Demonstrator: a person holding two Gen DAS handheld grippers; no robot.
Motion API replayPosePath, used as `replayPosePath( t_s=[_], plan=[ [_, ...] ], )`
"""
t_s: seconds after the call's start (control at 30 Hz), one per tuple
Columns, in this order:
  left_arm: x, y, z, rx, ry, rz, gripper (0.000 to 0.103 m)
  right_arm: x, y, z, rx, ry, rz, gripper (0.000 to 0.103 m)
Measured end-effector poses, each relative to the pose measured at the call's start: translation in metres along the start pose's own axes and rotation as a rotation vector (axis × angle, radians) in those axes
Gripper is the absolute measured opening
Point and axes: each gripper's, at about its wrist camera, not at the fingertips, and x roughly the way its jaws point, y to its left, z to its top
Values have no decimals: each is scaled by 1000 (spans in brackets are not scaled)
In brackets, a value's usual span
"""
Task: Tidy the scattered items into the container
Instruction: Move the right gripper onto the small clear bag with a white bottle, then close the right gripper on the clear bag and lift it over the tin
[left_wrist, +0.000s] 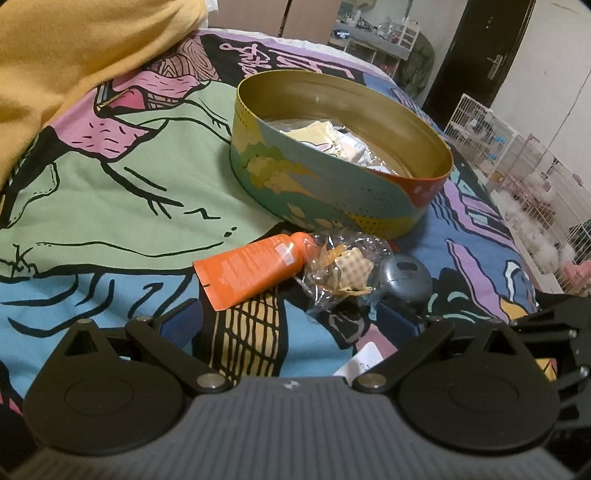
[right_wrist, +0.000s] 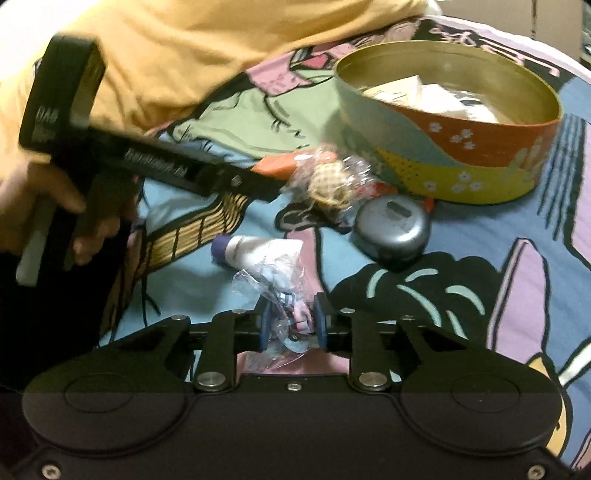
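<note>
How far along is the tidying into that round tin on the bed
Partly done. The round painted metal tin already holds a few pale packets. In hand: the right gripper is shut on a small clear-wrapped trinket; the left gripper is open and empty. Left on the bedspread: the orange squeeze tube, the cellophane-wrapped star, the grey round case and the white purple-capped tube.

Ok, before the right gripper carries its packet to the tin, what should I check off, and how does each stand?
1. Right gripper shut on the clear packet: ok.
2. Grip secure on crinkly film: cannot tell.
3. Round tin open, with room inside: ok.
4. Path to the tin: not ok, grey round case and star packet lie between.
5. Left gripper open, clear of the tin: ok.
6. White tube not snagged by the packet: cannot tell.
</note>
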Motion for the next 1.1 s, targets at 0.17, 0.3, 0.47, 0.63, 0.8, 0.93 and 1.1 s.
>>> replayPosePath(
  t_s=[0.17,0.3,0.47,0.63,0.8,0.93,1.1],
  plan=[
    [-3,-2,-1,4,-14,-30,103,-14,-19,2,124,-38,-9,23],
    [3,-8,-5,15,31,-79,103,-25,-38,3,236,-73,-34,23],
    [6,-17,-11,41,51,-81,103,-33,-55,4,321,-91,-66,23],
    [9,-18,-14,48,68,-69,103,-43,-58,8,346,-108,-89,23],
    [9,-20,-16,53,74,-79,103,-66,-57,19,328,-144,-113,23],
    [9,-23,-17,57,81,-86,103,-88,-55,37,305,-192,-136,23],
    [10,-26,-20,63,97,-94,103,-110,-53,63,265,-234,-157,23]
  ],
)
